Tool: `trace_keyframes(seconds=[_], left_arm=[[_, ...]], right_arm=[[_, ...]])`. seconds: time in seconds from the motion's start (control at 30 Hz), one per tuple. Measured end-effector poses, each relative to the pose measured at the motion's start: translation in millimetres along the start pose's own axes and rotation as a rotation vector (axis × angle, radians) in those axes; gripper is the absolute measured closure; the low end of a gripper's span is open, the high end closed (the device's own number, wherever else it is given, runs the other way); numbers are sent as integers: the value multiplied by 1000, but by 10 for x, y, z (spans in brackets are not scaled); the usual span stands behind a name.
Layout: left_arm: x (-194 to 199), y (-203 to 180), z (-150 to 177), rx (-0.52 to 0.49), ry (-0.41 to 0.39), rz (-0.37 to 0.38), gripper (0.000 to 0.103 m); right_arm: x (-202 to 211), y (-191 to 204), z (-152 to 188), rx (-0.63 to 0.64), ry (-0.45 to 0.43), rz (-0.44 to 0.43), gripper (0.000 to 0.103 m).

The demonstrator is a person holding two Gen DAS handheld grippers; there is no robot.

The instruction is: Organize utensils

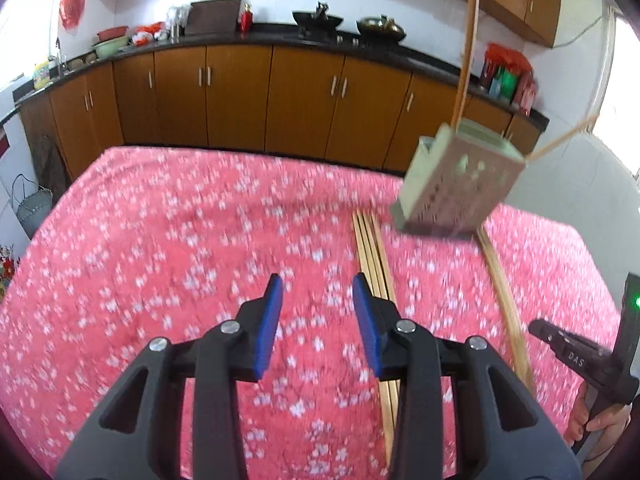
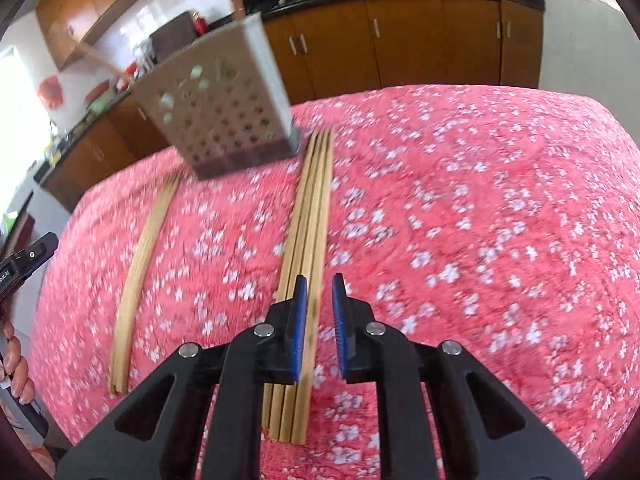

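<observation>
A grey perforated chopstick holder [image 1: 460,188] [image 2: 224,120] stands at the far side of the pink floral tablecloth [image 1: 180,240], with a few chopsticks [image 1: 466,60] leaning out of it. A bundle of several wooden chopsticks [image 2: 310,216] [image 1: 374,264] lies flat in front of the holder. A separate pair [image 2: 140,256] [image 1: 506,296] lies beside it. My left gripper [image 1: 317,284] hovers open over the cloth, just left of the bundle, with nothing in it. My right gripper [image 2: 320,284] hangs above the bundle's near half. Its pads are almost together and grip nothing.
Behind the table's far edge [image 1: 240,152] runs a black counter [image 1: 280,38] over brown cabinets, carrying woks and bowls. A person's hand [image 1: 600,424] holds the other tool at the right edge of the left wrist view. A wire basket [image 1: 32,204] stands on the floor at the left.
</observation>
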State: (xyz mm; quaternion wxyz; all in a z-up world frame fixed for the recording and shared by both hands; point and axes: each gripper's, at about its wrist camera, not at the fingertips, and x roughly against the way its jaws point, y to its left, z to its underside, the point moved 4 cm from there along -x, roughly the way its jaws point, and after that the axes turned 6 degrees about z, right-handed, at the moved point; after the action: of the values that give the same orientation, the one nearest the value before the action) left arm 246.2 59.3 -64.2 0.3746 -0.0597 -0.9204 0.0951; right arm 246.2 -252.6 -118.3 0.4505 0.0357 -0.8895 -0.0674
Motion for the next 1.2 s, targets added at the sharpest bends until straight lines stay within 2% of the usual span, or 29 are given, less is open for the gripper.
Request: trace_keyframes(seconds=[0.17,0.37,0.5,0.6,0.8,0.93,1.2], left_arm=[[-128,-41,170,3,47,11,66],[-208,-121,214,3,80,42,68],[-271,-211,268,-12,107,72,77],[-319,-262,327,-21,128,88,82],[-443,-366,446,-52,167,106,88],[-528,-403,514,-73,192,83,91],[-573,-338,530,-91,189,29,93]], right_arm=[[-71,40,52,24,8,29,93],[-79,42,82,76,0,59,93],[-93,-132,18,20,-23,140,95],[-94,-319,-21,-46,-23,148,95],[-86,-350,-15,-18,-28,161,95],[-87,-359,-11,-8,-33,168,95],[-60,-327,14,10,-37,177,95]])
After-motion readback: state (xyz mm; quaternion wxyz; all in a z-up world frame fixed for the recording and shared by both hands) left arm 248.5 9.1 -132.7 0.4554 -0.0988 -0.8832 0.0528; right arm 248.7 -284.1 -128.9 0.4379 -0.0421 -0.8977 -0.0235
